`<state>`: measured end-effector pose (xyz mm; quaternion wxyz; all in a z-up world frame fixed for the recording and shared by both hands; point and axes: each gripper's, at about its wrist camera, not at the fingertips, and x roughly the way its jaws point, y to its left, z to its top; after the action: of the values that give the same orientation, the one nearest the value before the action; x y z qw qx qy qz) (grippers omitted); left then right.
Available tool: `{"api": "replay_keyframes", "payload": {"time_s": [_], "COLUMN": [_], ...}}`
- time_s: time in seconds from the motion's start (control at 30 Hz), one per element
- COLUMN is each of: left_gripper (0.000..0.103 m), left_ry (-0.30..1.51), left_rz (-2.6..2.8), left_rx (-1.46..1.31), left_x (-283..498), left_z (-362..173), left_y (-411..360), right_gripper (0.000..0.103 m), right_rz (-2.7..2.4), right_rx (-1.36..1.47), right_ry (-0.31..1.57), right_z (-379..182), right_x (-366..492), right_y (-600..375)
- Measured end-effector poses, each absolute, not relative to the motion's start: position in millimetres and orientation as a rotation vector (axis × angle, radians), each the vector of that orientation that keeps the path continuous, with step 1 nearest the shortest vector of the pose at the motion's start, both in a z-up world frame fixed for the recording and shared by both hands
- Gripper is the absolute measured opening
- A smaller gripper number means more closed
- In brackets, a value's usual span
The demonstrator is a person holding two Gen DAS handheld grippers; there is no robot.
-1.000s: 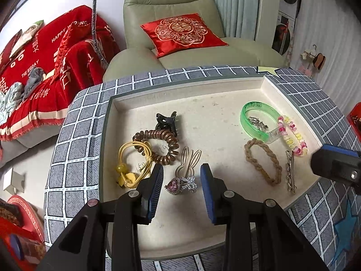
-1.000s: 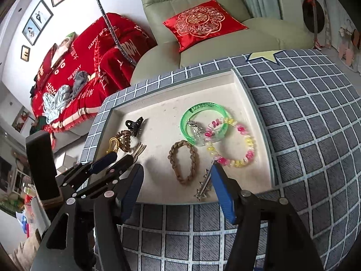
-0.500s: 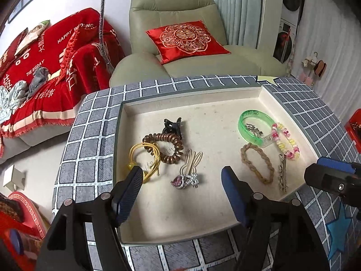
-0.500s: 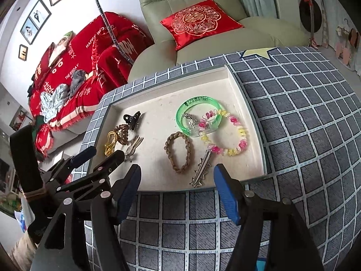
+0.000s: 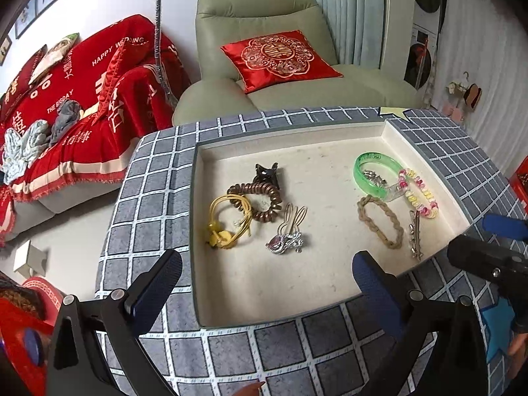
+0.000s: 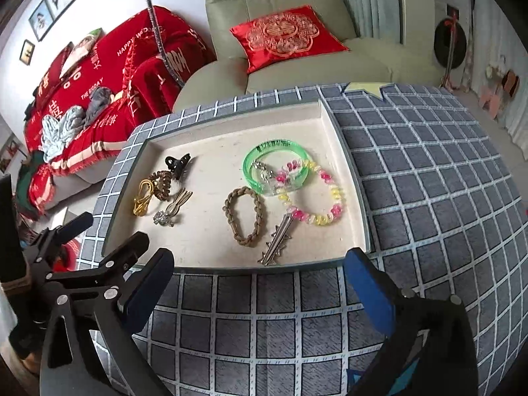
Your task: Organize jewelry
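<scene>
we see the shallow cream felt-lined tray point(image 5: 227, 300) on the grey grid-patterned cloth point(image 6: 429, 178), with our left gripper point(image 5: 267, 277) and right gripper point(image 6: 257, 274) both over its near edge, jaws opening wide and nothing between them. toward nine o'clock in the tray lie the yellow cord hair tie point(image 5: 227, 222), the brown spiral hair tie point(image 5: 260, 199), the black claw clip point(image 5: 268, 174) and the silver rhinestone hair pin point(image 5: 287, 236). toward three o'clock lie the translucent green bangle point(image 6: 277, 165), the pink and yellow beaded bracelet point(image 6: 316, 198) overlapping it, the tan braided bracelet point(image 6: 246, 216) and the silver spiked hair clip point(image 6: 277, 242).
</scene>
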<state>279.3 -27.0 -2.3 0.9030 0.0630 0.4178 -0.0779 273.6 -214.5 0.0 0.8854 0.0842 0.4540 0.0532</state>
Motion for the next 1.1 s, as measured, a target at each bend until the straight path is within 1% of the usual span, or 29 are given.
{"api": "replay_keyframes", "payload": {"time_s": [0.2, 0.6, 1.1], "left_gripper": [0.103, 0.103, 0.103], "left_ry": [0.870, 0.895, 0.908], "left_rz": [-0.146, -0.118, -0.104], "left_rx": [0.128, 0.134, 0.092], "left_x": [274.8, 262.1, 205.7], "left_z": [-1.2, -2.3, -12.1], "left_y": [-23.1, -12.8, -0.5], "right_gripper": [0.103, 0.103, 0.103], "right_rz": [0.094, 0.094, 0.077], "right_rx": [0.123, 0.103, 0.091], "right_ry": [0.957, 0.991, 0.978], "right_z": [1.5, -1.6, -11.6], "right_x": [272.1, 265.3, 218.8], "right_y": [-209.3, -207.8, -209.4]}}
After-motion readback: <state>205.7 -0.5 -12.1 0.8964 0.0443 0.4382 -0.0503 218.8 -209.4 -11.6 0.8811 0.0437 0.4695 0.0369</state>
